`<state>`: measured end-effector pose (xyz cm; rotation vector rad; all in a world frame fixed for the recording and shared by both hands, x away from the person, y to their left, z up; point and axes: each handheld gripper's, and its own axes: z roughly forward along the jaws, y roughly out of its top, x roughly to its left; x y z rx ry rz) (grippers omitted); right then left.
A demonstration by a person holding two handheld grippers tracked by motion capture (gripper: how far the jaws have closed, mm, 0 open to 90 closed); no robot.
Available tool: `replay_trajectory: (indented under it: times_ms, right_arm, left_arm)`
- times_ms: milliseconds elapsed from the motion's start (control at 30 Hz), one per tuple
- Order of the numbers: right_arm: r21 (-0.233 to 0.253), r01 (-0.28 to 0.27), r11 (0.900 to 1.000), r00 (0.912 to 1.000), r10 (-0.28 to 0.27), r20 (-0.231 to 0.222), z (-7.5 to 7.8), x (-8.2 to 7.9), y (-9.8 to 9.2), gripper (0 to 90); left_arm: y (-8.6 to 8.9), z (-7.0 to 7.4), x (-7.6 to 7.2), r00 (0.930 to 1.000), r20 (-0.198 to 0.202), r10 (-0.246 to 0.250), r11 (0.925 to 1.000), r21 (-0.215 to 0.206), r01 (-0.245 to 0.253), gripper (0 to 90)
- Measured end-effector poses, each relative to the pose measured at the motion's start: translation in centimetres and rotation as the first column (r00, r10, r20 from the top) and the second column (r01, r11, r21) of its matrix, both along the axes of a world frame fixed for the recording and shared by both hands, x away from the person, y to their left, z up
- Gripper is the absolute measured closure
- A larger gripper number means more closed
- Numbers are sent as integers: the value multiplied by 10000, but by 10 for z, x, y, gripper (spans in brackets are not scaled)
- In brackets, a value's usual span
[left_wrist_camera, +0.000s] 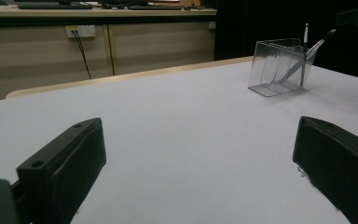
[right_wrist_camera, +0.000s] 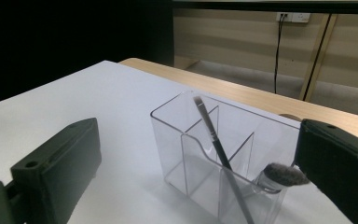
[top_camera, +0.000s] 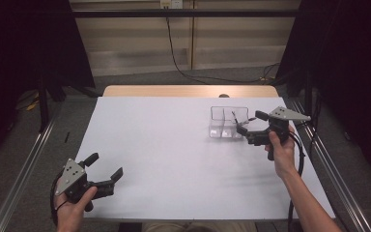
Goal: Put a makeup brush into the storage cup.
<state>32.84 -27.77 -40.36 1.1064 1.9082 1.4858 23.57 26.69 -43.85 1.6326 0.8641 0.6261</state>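
Clear acrylic, the small divided organiser box (top_camera: 228,122) stands right of centre in the high view, on the white table sheet (top_camera: 164,159), and fills the lower middle of the right gripper view. Two makeup brushes stand in it: a thin dark-handled brush (right_wrist_camera: 213,135) leaning up toward the upper middle of that frame, and a stubby brush with a fluffy grey head (right_wrist_camera: 285,174) poking over the near rim at lower right.

Right at the box's right side in the high view, the right gripper (top_camera: 248,124) has its black jaws spread wide, with nothing between them; the grey brush head sits just beside the right-hand jaw. At lower left of the high view, the left gripper (top_camera: 104,167) rests well apart from the box, jaws likewise open and empty.

The work in hand looks like dealing with the brushes at the box, though whether one is about to be picked or was just let go cannot be told. To grasp well, I would align the jaws on the handle above the rim, not the soft bristles, and close gently. The light box could slide or tip if a jaw nudges its wall, so approach from above.
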Motion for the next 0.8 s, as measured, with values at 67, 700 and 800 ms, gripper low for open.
replay_trajectory:
  times_ms: [67, 700, 800]
  right_arm:
    - [101, -38, 9999, 10000, 39, -66, -1, -4, -1, 4]
    - [-401, 636, 9972, 9979, -638, -47, -9, -46, -11, 15]
    - [-370, 681, 9970, 9977, -681, 19, -8, -52, -12, 15]
  left_arm:
    - [1, 0, 0, 10000, -10, 26, 10000, 18, -26, 23]
    - [3, 1, -3, 10000, 32, 39, 10000, 14, -39, 22]
    - [3, 1, -4, 10000, 30, 45, 10000, -34, -45, 22]
